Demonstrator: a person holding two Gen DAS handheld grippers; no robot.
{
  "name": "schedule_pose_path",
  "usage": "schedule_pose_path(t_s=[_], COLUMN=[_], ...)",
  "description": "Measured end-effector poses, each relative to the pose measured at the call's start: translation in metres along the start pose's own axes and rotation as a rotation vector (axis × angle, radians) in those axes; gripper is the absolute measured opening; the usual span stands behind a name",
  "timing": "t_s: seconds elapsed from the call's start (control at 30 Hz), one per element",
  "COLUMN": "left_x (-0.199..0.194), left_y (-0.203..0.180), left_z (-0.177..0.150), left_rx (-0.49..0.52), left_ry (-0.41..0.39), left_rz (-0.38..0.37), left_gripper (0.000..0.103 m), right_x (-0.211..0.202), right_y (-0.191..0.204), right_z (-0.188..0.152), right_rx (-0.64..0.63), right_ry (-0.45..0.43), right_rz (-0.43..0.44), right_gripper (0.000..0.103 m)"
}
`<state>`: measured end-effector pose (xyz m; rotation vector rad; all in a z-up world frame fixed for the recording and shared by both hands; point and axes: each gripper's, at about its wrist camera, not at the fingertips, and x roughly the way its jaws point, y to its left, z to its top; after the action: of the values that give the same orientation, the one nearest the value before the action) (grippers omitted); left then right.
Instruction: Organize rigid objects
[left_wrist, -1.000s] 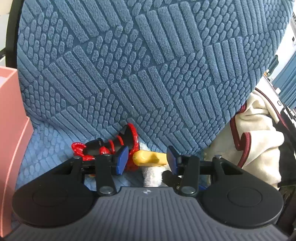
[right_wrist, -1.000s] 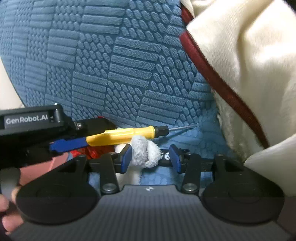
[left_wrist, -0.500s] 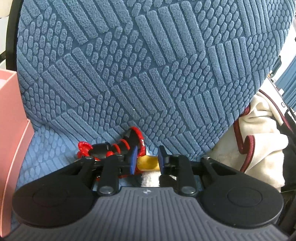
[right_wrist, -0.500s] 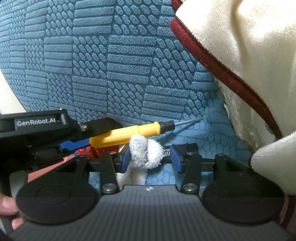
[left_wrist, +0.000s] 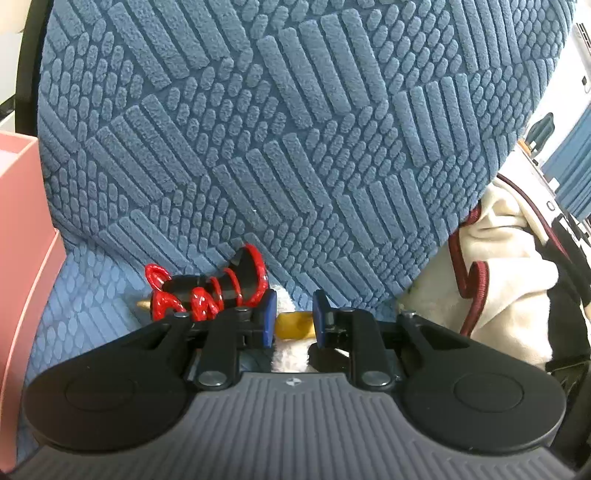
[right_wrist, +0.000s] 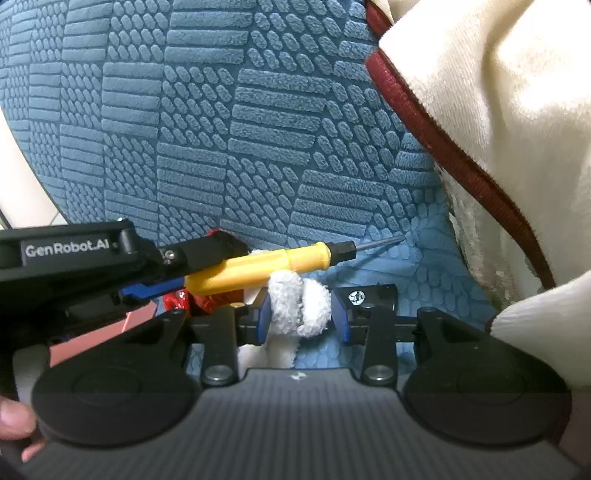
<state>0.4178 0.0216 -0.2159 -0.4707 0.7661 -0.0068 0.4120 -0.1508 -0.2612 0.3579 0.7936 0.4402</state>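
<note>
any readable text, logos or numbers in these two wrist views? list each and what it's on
"GenRobot.AI": white letters on a grey plate on the side of the black left gripper, right wrist view.
Small white emblem, no letters, on the grey ribbed body of the right gripper; the same emblem shows in the left wrist view.
Round white sticker on the black bracket behind the right gripper's finger: too small to read.
Nothing readable on the yellow-handled screwdriver.
</note>
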Motion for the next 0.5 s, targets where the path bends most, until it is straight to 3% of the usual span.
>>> schedule_pose_path(t_s=[0.1, 0.17, 0.2, 0.33, 0.4, 0.5], left_x=[-0.004, -0.007, -0.009, -0.016, -0.021, -0.028], left_y=[-0.002, -0.005, -0.005, -0.003, -0.003, 0.001], left_z=[-0.001, -0.003, -0.004, -0.009, -0.012, -0.014], left_rx=[0.005, 0.012, 0.012, 0.003, 0.008, 0.002], left_ry=[0.004, 0.004, 0.004, 0.013, 0.016, 0.013], left_rz=[-0.012, -0.020, -0.024, -0.040, -0.044, -0.050], left_gripper=[0.023, 0.022, 0.021, 0.017, 0.004, 0.004], right_x=[-0.007, -0.012, -0.013, -0.026, -0.031, -0.038], right_y=[0.004, 0.010, 0.014, 0.021, 0.023, 0.027], right_z=[0.000, 0.001, 0.001, -0.004, -0.007, -0.012], right_rx=[-0.002, -0.026, -0.040, -0.079, -0.082, -0.098], right_ry=[0.000, 0.002, 0.003, 0.005, 0.013, 0.005], right_rz=[-0.011, -0.028, -0.040, -0.064, -0.065, -0.062], right_gripper=[0.037, 0.027, 0.017, 0.014, 0.011, 0.011])
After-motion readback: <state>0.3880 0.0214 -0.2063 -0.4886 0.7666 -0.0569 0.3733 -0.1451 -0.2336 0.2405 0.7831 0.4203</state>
